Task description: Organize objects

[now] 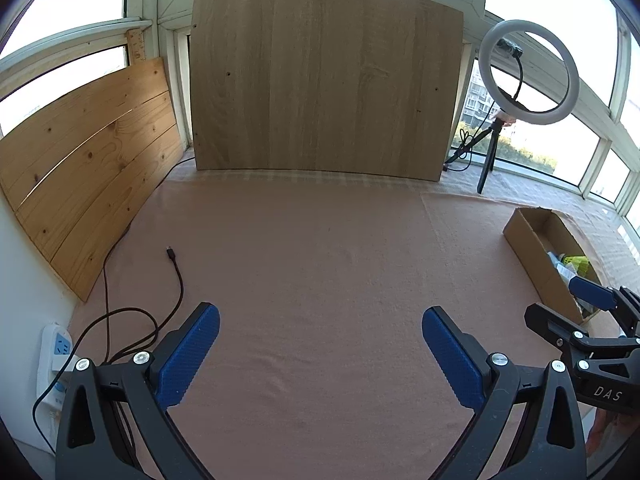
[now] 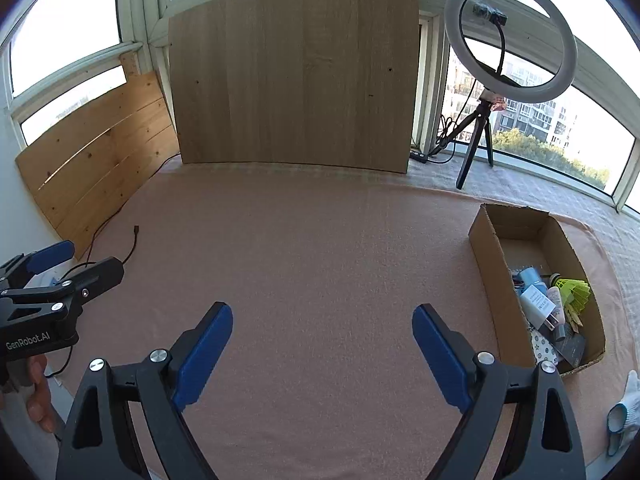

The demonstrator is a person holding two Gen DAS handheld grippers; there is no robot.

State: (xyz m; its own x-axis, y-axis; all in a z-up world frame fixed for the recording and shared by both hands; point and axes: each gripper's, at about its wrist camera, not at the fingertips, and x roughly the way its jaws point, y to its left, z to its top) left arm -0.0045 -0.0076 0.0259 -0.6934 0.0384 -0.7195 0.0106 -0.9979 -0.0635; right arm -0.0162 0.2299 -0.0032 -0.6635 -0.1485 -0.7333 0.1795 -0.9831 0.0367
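Observation:
A cardboard box (image 2: 486, 248) stands at the right on the pink cloth (image 2: 320, 248); in the left wrist view the same box (image 1: 532, 256) is at the right edge. Inside lie a yellow-green shuttlecock (image 2: 574, 290), a white charger plug (image 2: 538, 306), a small tube and several other small items. My right gripper (image 2: 322, 334) is open above bare cloth, left of the box, nothing between its blue pads. My left gripper (image 1: 320, 338) is open too, over bare cloth, empty. Each gripper shows at the edge of the other's view.
A large wooden board (image 1: 324, 80) leans against the window at the back; a pine panel (image 1: 88, 168) stands at the left. A ring light on a tripod (image 2: 510, 40) is at the back right. A black cable (image 1: 176, 272) and a power strip (image 1: 54, 364) lie at the left. A white glove (image 2: 624, 408).

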